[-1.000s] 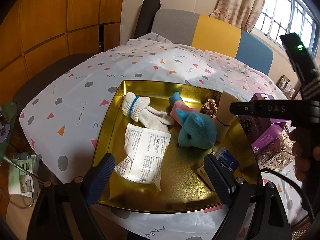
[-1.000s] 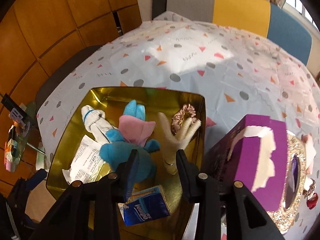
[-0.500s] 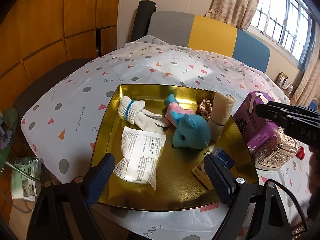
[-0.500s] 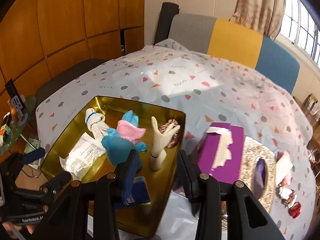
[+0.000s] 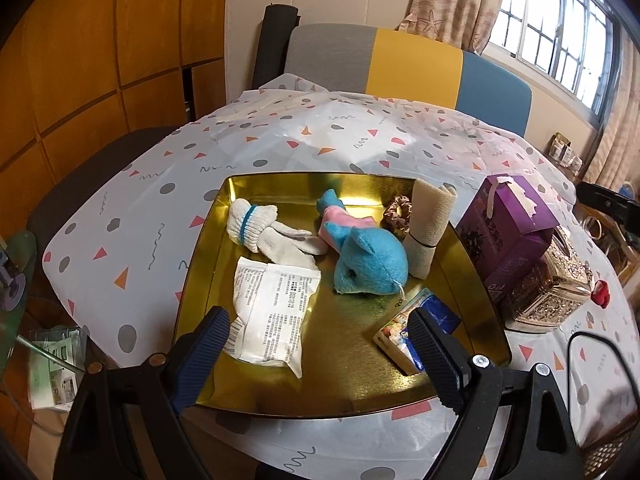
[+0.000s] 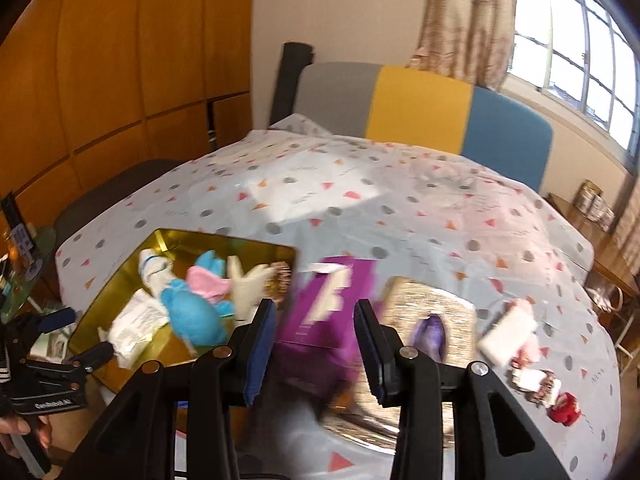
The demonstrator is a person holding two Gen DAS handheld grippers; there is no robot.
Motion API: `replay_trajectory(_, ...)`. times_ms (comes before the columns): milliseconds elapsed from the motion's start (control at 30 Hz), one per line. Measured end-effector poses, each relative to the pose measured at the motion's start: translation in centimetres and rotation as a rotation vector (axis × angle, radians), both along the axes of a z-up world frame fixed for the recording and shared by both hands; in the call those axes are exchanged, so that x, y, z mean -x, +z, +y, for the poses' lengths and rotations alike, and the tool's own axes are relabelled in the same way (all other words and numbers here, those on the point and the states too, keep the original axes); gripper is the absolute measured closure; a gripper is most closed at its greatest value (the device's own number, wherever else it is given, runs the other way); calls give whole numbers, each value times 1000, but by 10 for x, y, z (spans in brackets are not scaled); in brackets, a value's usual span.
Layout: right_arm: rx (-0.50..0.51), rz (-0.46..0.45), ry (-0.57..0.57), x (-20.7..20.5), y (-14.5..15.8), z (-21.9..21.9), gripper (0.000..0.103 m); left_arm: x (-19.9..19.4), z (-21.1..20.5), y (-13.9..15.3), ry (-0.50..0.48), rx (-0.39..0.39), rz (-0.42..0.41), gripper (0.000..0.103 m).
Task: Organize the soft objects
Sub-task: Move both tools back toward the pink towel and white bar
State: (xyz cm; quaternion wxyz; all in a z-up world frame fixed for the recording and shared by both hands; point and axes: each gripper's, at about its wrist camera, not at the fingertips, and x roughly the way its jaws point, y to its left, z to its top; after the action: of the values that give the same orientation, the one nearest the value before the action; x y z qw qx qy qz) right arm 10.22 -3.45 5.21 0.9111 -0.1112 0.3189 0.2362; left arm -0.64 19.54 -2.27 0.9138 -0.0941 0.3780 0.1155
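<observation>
A gold tray (image 5: 400, 394) (image 6: 100, 304) on the patterned tablecloth holds a blue plush toy (image 5: 370, 258) (image 6: 194, 316), a white glove with a blue band (image 5: 260, 226), a white packet (image 5: 272, 306), a beige rolled cloth (image 5: 428, 228), a brown scrunchie (image 5: 398, 214) and a blue tissue pack (image 5: 424, 322). My left gripper (image 5: 316, 344) is open and empty above the tray's near edge. My right gripper (image 6: 316, 344) is open and empty, hovering over the purple box (image 6: 320, 320), right of the tray.
A purple tissue box (image 5: 506, 228) and an ornate metallic box (image 5: 550, 292) stand right of the tray. A white and pink soft item (image 6: 510, 330) and small red trinkets (image 6: 564, 408) lie at the table's right. A multicoloured chair back (image 5: 408, 60) stands behind the table.
My right gripper has pulled up and to the right, away from the tray, and now faces the purple box. My left gripper has backed off a little. The tray's contents have not moved.
</observation>
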Motion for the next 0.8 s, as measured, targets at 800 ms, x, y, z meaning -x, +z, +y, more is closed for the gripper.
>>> replay_trajectory(800,-24,115,-658,-64,-51,-263,63,-10,-42,15,-96,-79,-3,12)
